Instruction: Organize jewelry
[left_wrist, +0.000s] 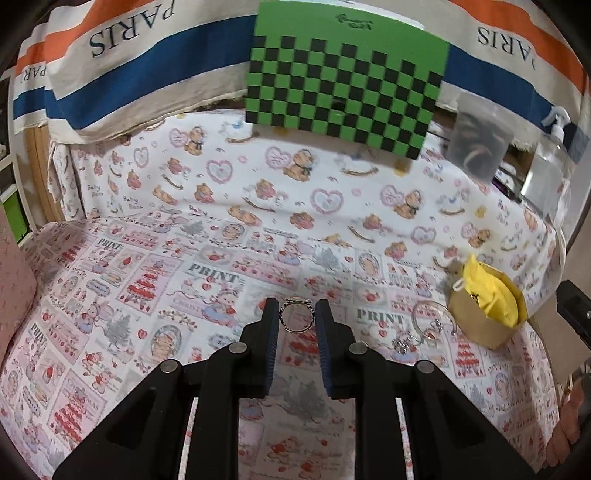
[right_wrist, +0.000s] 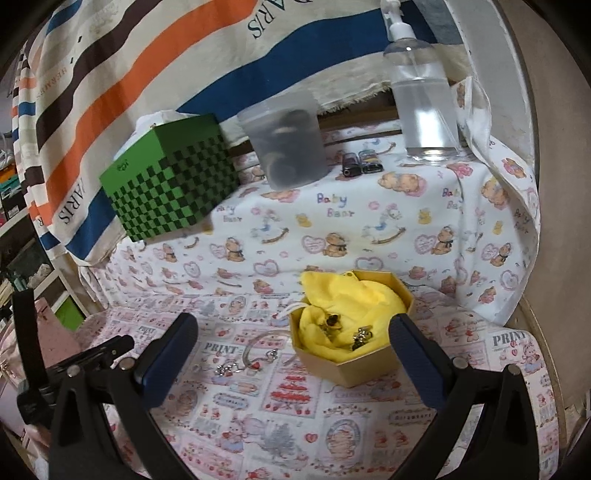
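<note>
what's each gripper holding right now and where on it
The left gripper pinches a small ring by the two opposite sides of its band, at the fingertips. The right gripper stands open and holds nothing.

We see the left gripper (left_wrist: 297, 314) pinching a small silver ring (left_wrist: 296, 314) between its dark fingers (left_wrist: 270, 321), held above the table (left_wrist: 184, 280) with its printed cloth. To the right a bangle (left_wrist: 432, 317) and a few smaller silver pieces (left_wrist: 402, 345) lie on the cloth, just beside a tan box (left_wrist: 476, 325) lined with yellow fabric (left_wrist: 487, 295). A green checkered box (left_wrist: 347, 85) stands at the back, a frosted container (left_wrist: 476, 140) to its right.
</note>
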